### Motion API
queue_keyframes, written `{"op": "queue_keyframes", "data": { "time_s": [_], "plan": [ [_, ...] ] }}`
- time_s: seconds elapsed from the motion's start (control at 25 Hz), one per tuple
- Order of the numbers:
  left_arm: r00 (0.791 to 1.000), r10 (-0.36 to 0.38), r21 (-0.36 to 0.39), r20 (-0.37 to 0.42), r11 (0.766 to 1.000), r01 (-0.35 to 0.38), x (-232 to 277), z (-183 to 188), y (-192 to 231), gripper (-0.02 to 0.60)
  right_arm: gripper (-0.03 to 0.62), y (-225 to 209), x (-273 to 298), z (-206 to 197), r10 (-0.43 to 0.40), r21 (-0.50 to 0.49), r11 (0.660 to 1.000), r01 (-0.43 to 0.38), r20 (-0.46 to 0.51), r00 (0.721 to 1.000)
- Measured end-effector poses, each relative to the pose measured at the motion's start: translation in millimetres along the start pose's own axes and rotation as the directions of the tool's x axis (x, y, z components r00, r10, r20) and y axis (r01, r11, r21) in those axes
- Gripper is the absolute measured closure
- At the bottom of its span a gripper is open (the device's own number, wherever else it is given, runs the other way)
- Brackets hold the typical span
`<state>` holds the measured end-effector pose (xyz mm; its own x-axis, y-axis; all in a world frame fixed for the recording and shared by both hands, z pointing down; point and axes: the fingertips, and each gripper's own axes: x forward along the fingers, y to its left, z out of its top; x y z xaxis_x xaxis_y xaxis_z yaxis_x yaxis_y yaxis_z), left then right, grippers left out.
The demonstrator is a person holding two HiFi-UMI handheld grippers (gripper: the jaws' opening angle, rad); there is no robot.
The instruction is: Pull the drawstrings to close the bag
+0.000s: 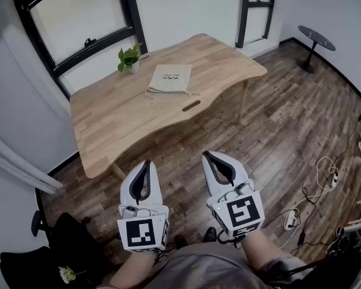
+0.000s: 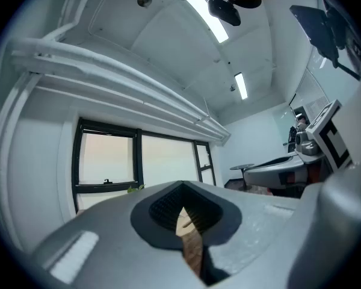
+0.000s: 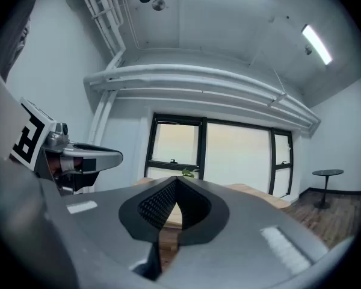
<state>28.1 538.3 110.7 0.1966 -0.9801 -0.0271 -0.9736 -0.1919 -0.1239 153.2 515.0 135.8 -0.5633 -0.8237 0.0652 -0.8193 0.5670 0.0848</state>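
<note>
I am holding the left gripper at the lower middle of the head view. Its two jaws are sitting closed, with the tips touching each other. In the left gripper view I am looking along its dark pads, and nothing is sitting between them. I can only see a thin strip of the wooden table through the small gap behind the tips.

I am holding the right gripper just beside it, a bit further right. Its jaws are pressing together too, and its pads are gripping nothing.

The bag is lying flat on the table in the upper middle of the head view, well apart from both grippers. Its drawstrings are trailing out at its near edge. A small potted plant is standing near the bag, to its upper left.
</note>
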Motion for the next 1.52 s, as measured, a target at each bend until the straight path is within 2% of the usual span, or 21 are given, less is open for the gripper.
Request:
{"op": "queue_keyframes", "data": {
  "time_s": [0.52,0.88,1.2,1.52],
  "plan": [
    [1.0,-0.007,-0.011,-0.02,1.0,0.007,25.9,-6.8,-26.1,0.581,0.565,-34.4,-0.8,-9.4,0.001,0.022,1.0,-0.001,0.018,1.0],
    [0.998,0.012,-0.017,-0.067,1.0,-0.013,43.1,-21.2,-37.2,0.581,0.565,-53.3,9.0,-30.1,0.053,0.058,0.997,-0.053,0.004,0.999],
    [0.995,0.024,-0.04,-0.101,0.999,-0.028,91.4,-54.0,14.6,0.581,0.565,-53.6,77.0,-58.0,0.066,0.106,0.993,-0.059,-0.067,0.996],
    [0.998,-0.038,-0.072,-0.052,0.997,0.035,174.6,-65.4,84.0,0.581,0.565,-61.6,185.0,-41.4,0.038,0.083,0.996,-0.032,-0.071,0.997]
  ]
}}
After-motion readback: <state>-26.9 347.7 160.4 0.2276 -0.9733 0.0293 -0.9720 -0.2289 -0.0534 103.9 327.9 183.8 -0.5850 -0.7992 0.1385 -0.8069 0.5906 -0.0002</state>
